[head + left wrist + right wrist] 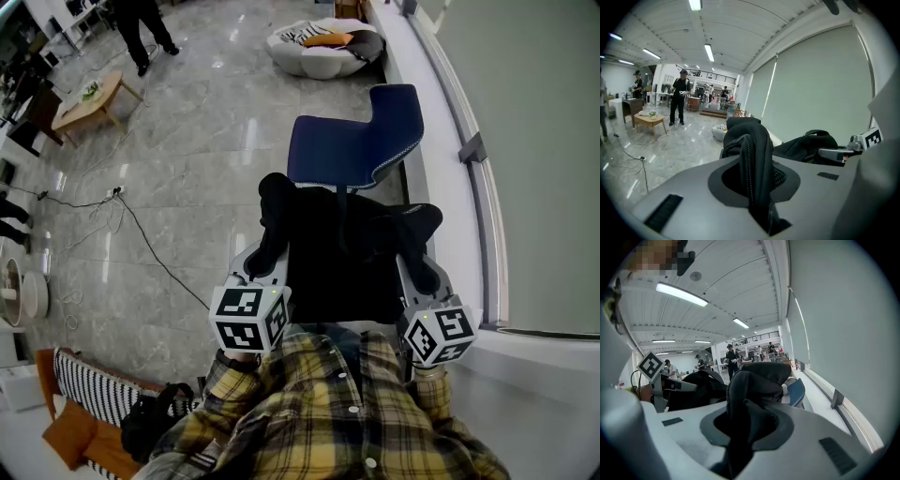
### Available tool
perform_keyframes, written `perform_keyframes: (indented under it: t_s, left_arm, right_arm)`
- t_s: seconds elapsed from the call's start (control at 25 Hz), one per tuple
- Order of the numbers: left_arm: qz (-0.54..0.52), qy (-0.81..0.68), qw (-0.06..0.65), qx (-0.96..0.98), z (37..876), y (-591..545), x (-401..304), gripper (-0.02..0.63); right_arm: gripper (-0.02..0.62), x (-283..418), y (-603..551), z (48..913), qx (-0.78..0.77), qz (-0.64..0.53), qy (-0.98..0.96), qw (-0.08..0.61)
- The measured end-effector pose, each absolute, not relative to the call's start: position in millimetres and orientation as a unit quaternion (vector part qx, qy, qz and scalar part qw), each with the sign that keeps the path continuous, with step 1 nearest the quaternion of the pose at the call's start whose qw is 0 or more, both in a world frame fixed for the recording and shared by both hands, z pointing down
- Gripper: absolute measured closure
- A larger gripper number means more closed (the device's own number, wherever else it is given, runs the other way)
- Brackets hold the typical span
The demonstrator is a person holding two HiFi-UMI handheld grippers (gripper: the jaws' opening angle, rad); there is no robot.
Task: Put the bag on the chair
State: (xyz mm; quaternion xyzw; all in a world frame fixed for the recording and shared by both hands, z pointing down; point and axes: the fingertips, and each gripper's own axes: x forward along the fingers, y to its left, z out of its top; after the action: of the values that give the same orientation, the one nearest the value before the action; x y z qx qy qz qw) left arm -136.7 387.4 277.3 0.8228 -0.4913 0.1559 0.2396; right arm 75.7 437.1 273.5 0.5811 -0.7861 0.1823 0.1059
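So far, we hold the black bag [337, 267] aloft, left gripper [261, 267] and right gripper [424, 274] each pinching a fold of it, just short of the blue chair [352, 141]; setting it down is not yet done.

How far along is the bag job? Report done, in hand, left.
Done: the bag is lifted, with the left gripper and right gripper each shut on a black part of it. In hand: it hangs between them on the near side of the blue chair, whose seat shows bare. Left: bring it over the seat, lower it, open both jaws.
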Motion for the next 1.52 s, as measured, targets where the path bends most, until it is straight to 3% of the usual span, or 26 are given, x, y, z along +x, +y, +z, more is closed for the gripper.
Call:
perform_keyframes:
  t_s: [0.84, 1.52]
  left_arm:
    - [0.149, -0.532, 0.208, 0.807, 256.3, 408.2, -109.5, 0.546]
    - [0.156, -0.532, 0.227, 0.801, 280.2, 354.1, -118.7, 0.546]
  right_arm:
    - [0.528, 103.9, 459.7, 265.5, 0.554, 0.186, -0.809, 0.064]
    - [0.526, 94.8, 405.0, 282.3, 0.551, 0.2, -0.806, 0.079]
